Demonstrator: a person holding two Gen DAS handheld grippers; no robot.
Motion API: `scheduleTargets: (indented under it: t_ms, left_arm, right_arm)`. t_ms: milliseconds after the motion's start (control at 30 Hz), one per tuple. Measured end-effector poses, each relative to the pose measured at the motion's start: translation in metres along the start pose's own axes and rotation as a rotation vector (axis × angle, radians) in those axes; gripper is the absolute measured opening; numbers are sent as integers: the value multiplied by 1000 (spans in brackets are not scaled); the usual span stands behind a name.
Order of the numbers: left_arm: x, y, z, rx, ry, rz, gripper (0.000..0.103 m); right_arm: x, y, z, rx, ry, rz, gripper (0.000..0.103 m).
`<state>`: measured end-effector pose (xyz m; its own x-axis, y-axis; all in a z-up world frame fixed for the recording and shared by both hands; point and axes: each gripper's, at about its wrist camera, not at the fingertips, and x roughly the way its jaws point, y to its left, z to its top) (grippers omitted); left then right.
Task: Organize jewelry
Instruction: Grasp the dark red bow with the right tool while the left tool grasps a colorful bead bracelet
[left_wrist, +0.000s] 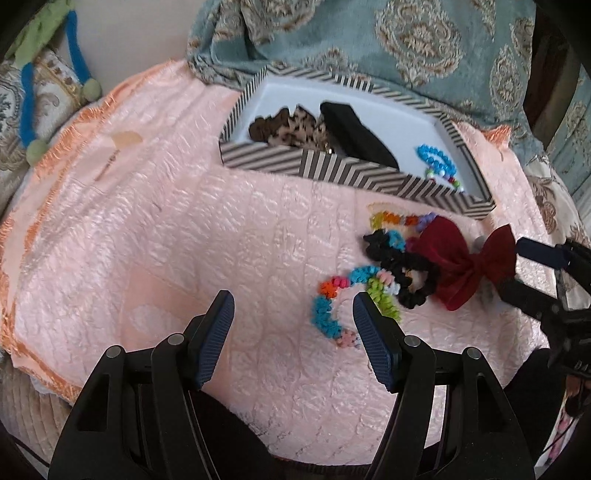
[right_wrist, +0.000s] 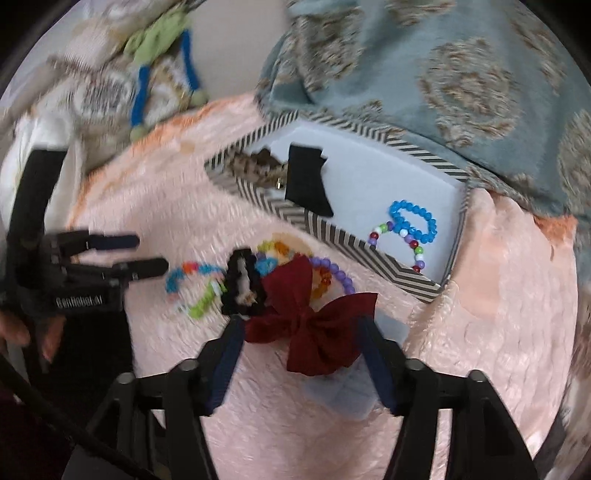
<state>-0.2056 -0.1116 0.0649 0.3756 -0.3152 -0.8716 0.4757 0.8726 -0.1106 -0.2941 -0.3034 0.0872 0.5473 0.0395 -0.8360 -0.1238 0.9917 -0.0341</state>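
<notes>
Left gripper (left_wrist: 293, 306): jaws spread wide, nothing between the pads, only pink quilted cloth (left_wrist: 147, 258) beneath. Its right finger tip sits just beside the multicolour coil bracelet (left_wrist: 332, 299), which lies flat on the cloth in an open loop; contact cannot be confirmed.

Right gripper (right_wrist: 299, 325): jaws released and apart. The dark red bow (right_wrist: 306, 325) lies on the cloth between the two fingers; the pads do not press on it. A pale translucent piece shows under the bow's lower edge, too blurred to identify.

Loose pile, outward from the bow: black scrunchie (right_wrist: 242, 284) touching the bow's left wing, overlapping the coil bracelet; a string of orange, yellow and purple beads (right_wrist: 332, 277) behind the bow, partly under it, running toward the box.

Striped box (left_wrist: 332, 171), black-and-white chevron walls, white floor, stands at the far edge of the cloth against a blue patterned cushion (left_wrist: 406, 37). Contents: leopard-print scrunchie (left_wrist: 291, 125) at the left end, black fabric piece (left_wrist: 354, 129) in the middle, blue bead bracelet (right_wrist: 413, 219) and mixed-colour bead bracelet (right_wrist: 402, 242) at the right end, the two touching.

Far left, off the cloth: green and blue plush toy (left_wrist: 48, 74) on a patterned pillow.
</notes>
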Motion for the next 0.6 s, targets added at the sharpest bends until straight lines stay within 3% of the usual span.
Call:
scheduleTargets:
  t_ms: [133,200,267,367,433,467,500,600]
  left_arm:
    - [17,0,0,-2,36,-2,67]
    - [26,-2,-1,-2,61,-8,67]
    - [30,-4,-2,8,55,6,67]
    - [32,-8,-1,36,40,14,67]
    - [33,-9,-1,44,21,4,54]
    - [32,-9,-1,49,9,2,25]
    - [33,-8,-1,50,10,-4,12]
    - [29,-4,3,25,7,-49,12]
  right_arm:
    - [17,1,1,-81,38,-28,65]
    - [27,-3,1,-80,51,-27,60]
    - [32,-7,1,-71,57,-24,31]
    - [32,-10,1,-35,32,-3,11]
    - [27,-10,2,-13,2,-4,8]
    - [23,-13,3,5,-12,3,6]
    - [18,-14,4,22,-28,9,6]
    - [-1,-19,7,73,-87,26,5]
